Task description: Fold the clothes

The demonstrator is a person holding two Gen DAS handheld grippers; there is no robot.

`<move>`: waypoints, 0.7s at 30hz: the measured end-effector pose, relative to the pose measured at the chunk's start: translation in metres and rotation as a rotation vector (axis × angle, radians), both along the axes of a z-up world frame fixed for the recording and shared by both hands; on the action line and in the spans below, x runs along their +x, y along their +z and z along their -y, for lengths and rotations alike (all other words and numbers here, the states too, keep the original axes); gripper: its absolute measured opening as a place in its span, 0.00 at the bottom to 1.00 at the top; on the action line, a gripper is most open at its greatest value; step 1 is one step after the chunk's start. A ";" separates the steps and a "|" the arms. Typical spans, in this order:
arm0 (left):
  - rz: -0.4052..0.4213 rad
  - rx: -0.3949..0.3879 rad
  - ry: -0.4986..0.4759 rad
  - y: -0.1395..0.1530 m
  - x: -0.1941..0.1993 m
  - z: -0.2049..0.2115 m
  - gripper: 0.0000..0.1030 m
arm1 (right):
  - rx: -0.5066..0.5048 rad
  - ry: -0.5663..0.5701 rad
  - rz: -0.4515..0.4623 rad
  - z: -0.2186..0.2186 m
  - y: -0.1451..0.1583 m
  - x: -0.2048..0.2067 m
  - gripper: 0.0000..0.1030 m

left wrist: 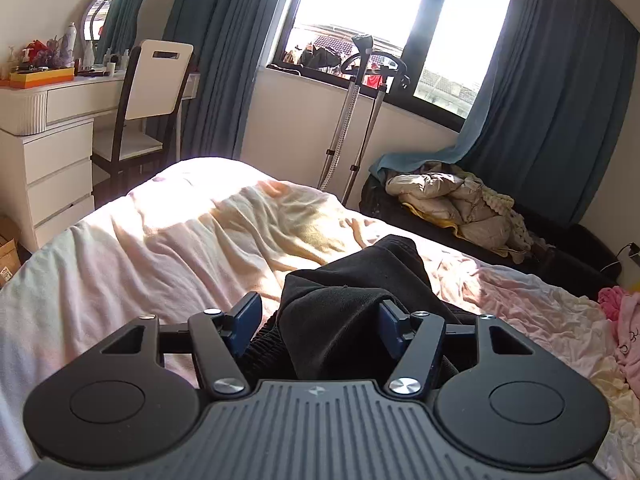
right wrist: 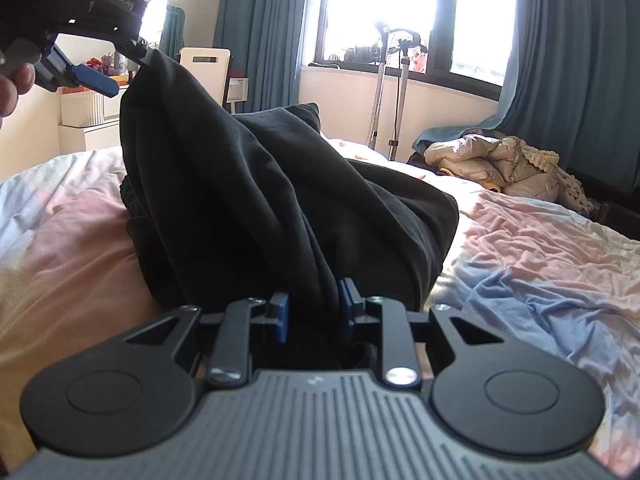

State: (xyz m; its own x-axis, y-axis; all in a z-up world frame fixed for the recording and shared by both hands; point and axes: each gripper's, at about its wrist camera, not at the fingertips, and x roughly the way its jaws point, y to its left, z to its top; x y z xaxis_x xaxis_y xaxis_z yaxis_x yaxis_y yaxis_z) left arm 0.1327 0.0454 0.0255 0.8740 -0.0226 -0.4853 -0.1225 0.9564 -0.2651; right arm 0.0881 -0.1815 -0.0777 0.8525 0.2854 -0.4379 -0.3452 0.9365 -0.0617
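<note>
A black garment (right wrist: 256,184) lies bunched on the pink bed sheet (right wrist: 520,240). My right gripper (right wrist: 313,312) sits low at its near edge, shut on a thick fold of the black cloth. My left gripper (left wrist: 320,312) stands open, its blue fingers wide apart, with black cloth (left wrist: 344,304) lying between them and draped over the right finger. In the right wrist view the left gripper (right wrist: 122,68) is raised at the upper left. One corner of the garment hangs from its upper finger, and a hand holds its handle.
Sunlit, rumpled bedding (left wrist: 180,232) spreads ahead. A pink garment (left wrist: 624,320) lies at the bed's right edge. Beyond the bed stand a garment steamer (left wrist: 360,120), a heap of jackets (left wrist: 460,204), a chair (left wrist: 148,96) and a white dresser (left wrist: 52,152).
</note>
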 end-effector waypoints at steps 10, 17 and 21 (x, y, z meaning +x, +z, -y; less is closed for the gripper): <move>0.005 -0.021 0.166 0.003 -0.005 0.031 0.65 | 0.077 0.028 -0.039 0.012 0.002 0.005 0.27; -0.100 -0.054 0.314 -0.054 -0.001 -0.030 0.72 | 0.037 0.067 -0.029 0.006 0.000 0.004 0.31; -0.209 -0.035 0.311 -0.098 0.022 -0.062 0.79 | 0.047 0.087 -0.029 0.007 0.001 0.004 0.32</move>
State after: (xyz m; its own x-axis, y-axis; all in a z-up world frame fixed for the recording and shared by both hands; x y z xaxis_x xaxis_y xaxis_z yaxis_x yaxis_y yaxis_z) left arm 0.1542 0.1072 -0.0724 0.7240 0.2085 -0.6576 -0.4604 0.8558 -0.2356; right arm 0.0919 -0.1887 -0.0770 0.8108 0.3788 -0.4462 -0.4266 0.9044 -0.0076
